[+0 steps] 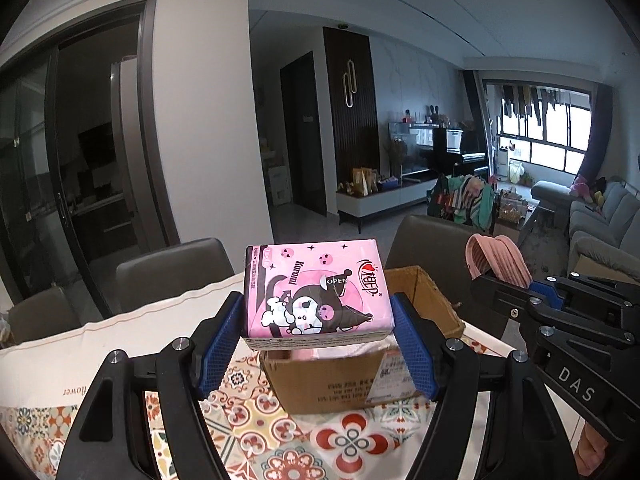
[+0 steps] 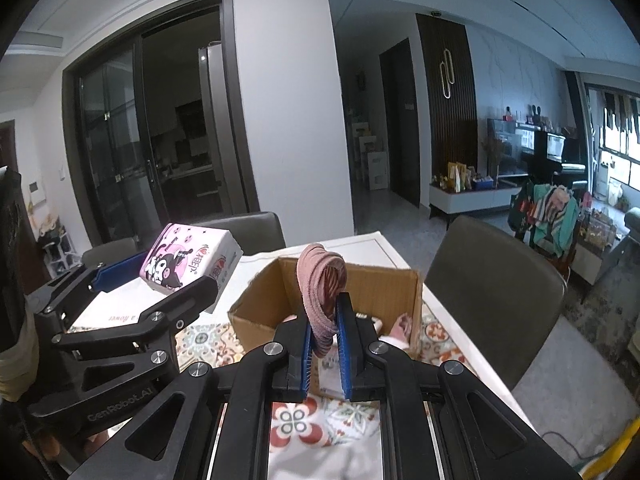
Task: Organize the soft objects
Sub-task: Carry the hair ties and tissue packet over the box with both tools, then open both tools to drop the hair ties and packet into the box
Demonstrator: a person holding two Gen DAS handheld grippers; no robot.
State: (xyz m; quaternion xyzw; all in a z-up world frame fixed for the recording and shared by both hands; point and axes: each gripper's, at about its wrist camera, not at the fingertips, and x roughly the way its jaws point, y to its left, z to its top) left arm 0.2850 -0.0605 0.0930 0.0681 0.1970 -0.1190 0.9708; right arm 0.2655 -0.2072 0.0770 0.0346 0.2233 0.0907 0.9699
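My left gripper (image 1: 318, 320) is shut on a pink Kuromi tissue pack (image 1: 314, 294) and holds it in the air above the near edge of an open cardboard box (image 1: 332, 380). The pack also shows in the right wrist view (image 2: 188, 262), left of the box (image 2: 360, 284). My right gripper (image 2: 325, 320) is shut on a folded pink ribbed cloth (image 2: 322, 280) and holds it upright over the box's near side. The cloth (image 1: 498, 260) and right gripper (image 1: 504, 288) appear at the right in the left wrist view. Something pink (image 2: 402, 326) lies inside the box.
The box stands on a table with a patterned floral cloth (image 1: 344, 440). A white cushion or bag (image 1: 100, 360) lies at the left. Dark chairs (image 2: 492, 292) stand at the far and right sides of the table. A living room with a sofa (image 1: 600, 216) lies beyond.
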